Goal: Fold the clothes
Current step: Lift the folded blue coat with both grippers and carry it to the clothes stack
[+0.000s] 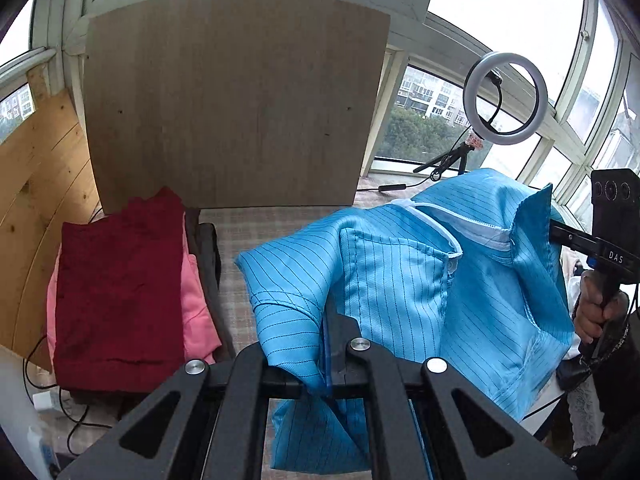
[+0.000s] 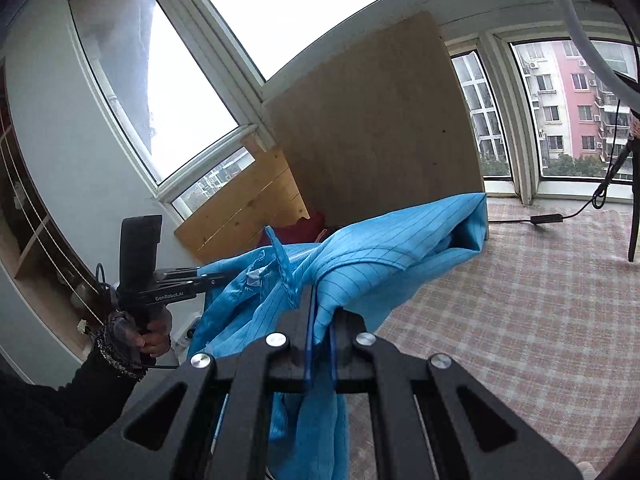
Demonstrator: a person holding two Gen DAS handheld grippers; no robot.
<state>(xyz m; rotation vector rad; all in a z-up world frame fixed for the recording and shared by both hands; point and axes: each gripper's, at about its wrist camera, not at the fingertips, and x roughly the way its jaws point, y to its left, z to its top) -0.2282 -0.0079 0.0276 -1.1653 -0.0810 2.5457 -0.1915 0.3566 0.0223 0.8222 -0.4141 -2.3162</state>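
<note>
Claws both clamped on blue striped garment (image 1: 400,272): left claw (image 1: 326,364), right claw (image 2: 320,344) (fabric draped between them); folded red and pink stack (image 1: 116,292) left of left claw.

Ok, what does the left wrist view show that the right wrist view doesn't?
Only the left wrist view: the whole folded stack, a dark red garment on a pink one, the full ring light, and the right gripper seen from the side.

Only the right wrist view: the left gripper from the side and the red building outside.

Both: the blue garment pinched by both grippers, the wooden board and the checked cloth.
</note>
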